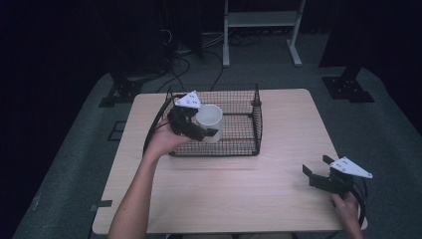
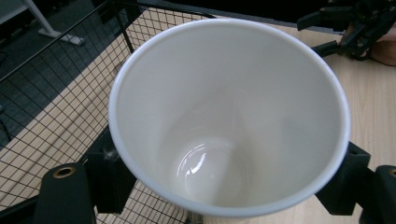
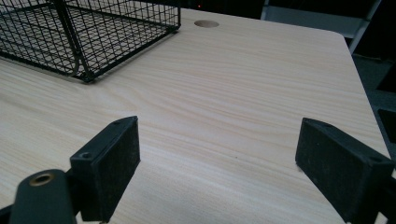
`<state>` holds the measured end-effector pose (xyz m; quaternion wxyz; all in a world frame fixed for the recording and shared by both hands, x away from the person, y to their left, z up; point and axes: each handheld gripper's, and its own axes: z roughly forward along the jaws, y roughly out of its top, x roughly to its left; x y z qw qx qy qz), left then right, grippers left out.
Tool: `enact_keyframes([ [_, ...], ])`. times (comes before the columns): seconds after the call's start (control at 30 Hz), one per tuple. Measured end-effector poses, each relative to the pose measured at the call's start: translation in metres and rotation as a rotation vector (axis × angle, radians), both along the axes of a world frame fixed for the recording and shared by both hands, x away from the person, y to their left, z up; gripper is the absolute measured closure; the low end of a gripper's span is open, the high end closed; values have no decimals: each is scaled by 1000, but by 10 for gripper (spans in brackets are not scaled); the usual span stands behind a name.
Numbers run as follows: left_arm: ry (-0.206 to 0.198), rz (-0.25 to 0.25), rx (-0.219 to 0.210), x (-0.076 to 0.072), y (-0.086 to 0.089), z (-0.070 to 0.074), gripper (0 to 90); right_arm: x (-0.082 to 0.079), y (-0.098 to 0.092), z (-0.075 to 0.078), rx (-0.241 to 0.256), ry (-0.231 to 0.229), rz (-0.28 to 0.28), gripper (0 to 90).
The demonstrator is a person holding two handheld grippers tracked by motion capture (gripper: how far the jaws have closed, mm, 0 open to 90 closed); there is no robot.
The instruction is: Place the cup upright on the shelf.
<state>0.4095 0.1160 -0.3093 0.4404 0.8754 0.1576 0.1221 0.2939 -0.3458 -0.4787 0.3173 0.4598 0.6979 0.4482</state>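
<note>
High view, cup (image 1: 209, 122) over wire basket (image 1: 249, 147)

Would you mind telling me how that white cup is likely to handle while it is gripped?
The glossy white cup looks rigid and smooth, so it may slip between the left gripper jaws. It looks empty, so probably light. Its taper suggests it could tip when set in the black wire basket.

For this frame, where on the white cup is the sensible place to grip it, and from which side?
Across its round wall just below the rim, from the near left side, as the left gripper does. The white cup is handleless and tilted over the wire basket, so opposing jaws on the wall probably hold best.
</note>
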Motion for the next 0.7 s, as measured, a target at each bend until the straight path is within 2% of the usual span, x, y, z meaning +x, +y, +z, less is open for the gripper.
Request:
enact_keyframes([
  [0.7,21,-7,30,27,-7,3,212,0,0,0,3,-2,0,130],
])
